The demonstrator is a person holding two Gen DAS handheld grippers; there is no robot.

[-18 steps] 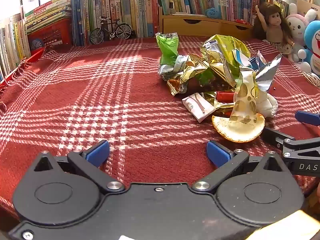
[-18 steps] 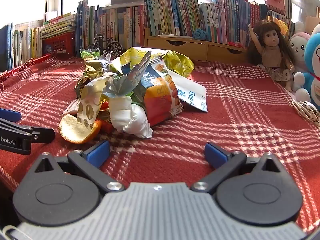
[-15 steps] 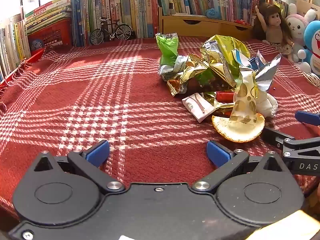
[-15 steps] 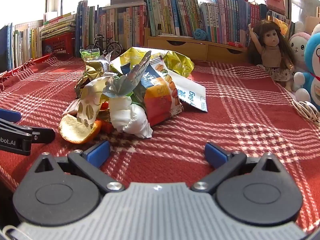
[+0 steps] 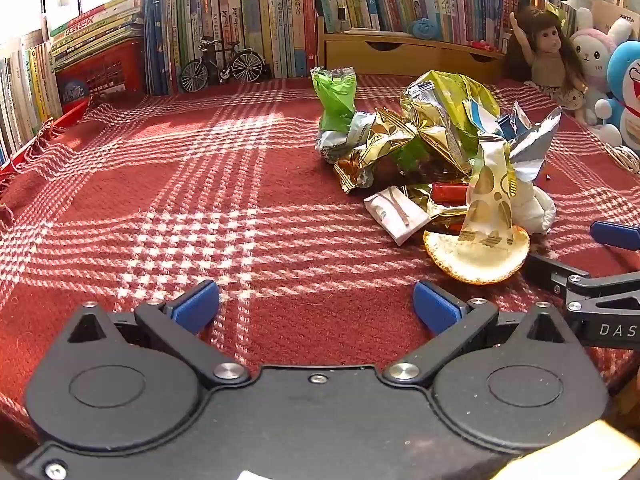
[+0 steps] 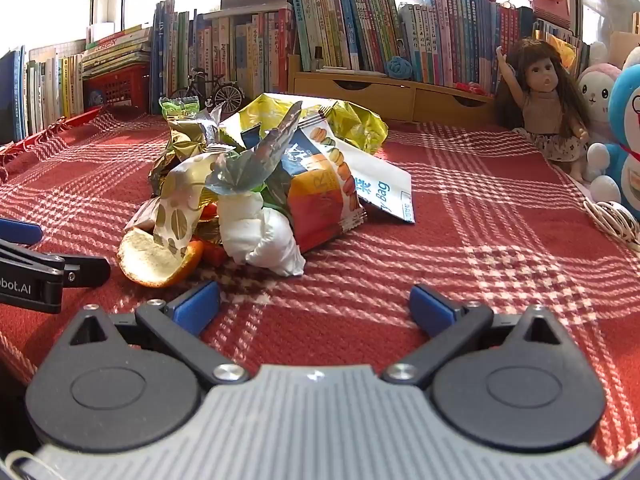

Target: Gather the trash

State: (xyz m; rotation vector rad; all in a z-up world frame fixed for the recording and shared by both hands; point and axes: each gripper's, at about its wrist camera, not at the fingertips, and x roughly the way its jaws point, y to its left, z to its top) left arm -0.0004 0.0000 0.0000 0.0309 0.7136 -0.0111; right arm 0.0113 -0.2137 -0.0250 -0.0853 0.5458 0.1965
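Observation:
A heap of trash (image 5: 436, 152) (image 6: 260, 176) lies on the red checked cloth: crumpled gold and green snack wrappers, an orange peel (image 5: 476, 254) (image 6: 154, 254), a white crumpled tissue (image 6: 260, 236), a small white sachet (image 5: 394, 212) and an orange snack bag (image 6: 324, 200). My left gripper (image 5: 316, 306) stands open over bare cloth, to the left of and nearer than the heap. My right gripper (image 6: 314, 306) stands open just in front of the heap, nothing between its fingers. Each gripper shows at the edge of the other's view.
Books line the back, with a model bicycle (image 5: 220, 66) and a red basket (image 5: 100, 74) at the left. A wooden drawer unit (image 6: 392, 94), a doll (image 6: 548, 100) and plush toys (image 6: 624, 128) stand at the back right. A coiled white cable (image 6: 612, 218) lies at the right edge.

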